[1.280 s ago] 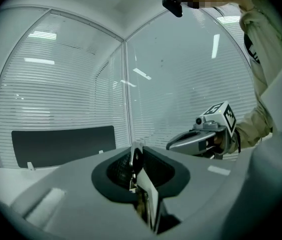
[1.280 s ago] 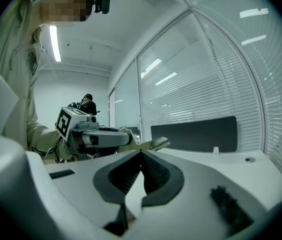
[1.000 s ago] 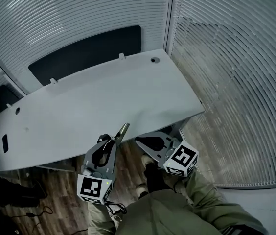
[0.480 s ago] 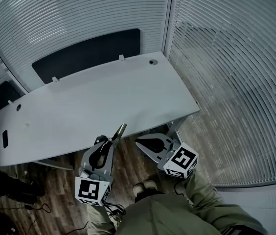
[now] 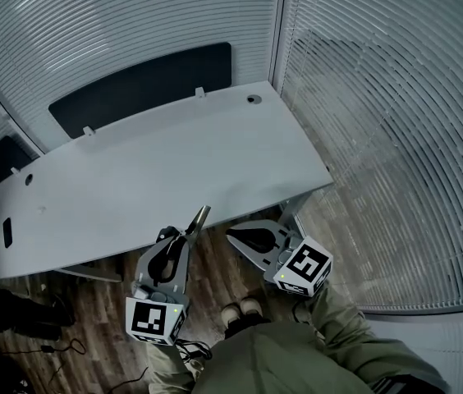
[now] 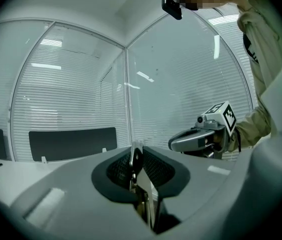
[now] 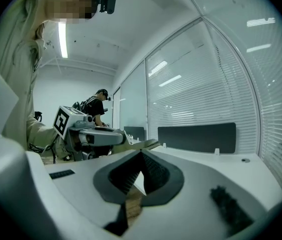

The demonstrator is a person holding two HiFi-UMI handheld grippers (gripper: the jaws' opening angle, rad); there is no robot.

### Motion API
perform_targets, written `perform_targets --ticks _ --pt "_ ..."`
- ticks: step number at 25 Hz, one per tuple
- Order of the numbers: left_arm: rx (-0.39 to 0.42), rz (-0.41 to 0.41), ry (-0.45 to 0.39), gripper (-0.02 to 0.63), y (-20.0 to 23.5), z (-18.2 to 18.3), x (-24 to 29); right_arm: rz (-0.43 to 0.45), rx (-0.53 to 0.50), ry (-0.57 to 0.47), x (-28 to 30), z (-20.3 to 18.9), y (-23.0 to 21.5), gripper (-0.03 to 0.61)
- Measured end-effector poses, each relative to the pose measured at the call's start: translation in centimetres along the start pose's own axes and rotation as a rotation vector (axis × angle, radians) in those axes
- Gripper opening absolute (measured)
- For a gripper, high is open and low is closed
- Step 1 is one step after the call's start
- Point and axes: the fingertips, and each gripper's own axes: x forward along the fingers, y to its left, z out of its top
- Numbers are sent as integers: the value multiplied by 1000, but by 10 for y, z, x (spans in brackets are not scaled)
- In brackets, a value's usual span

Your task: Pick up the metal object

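Note:
A thin flat metal object (image 5: 201, 217) sticks out past the tips of my left gripper (image 5: 189, 235), which is shut on it, just off the front edge of the white desk (image 5: 158, 171) and above the wooden floor. In the left gripper view the metal object (image 6: 135, 160) stands upright between the black pads. My right gripper (image 5: 233, 238) hangs close beside it to the right, shut with nothing between its jaws. The right gripper view has the left gripper (image 7: 88, 134) at the left, the metal object (image 7: 148, 145) pointing out of it.
A dark panel (image 5: 141, 89) runs along the desk's far edge. Glass walls with blinds (image 5: 396, 138) enclose the back and right. A small black item (image 5: 8, 231) lies at the desk's left end. Another person (image 7: 97, 106) stands beyond. Cables (image 5: 67, 355) lie on the floor.
Both grippers have stayed almost still, the left still shut on the metal object. The view has shifted a little and the person's feet have moved back.

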Motion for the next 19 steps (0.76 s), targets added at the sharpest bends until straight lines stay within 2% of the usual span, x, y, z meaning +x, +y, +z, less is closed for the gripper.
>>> perform_targets --ticks 12,19 --pt "15 -5 -8 52 -7 2 17 -6 3 -9 -8 -5 -17 2" --pt "8 6 -5 52 -2 13 16 -9 -4 -10 -8 6 -17 2"
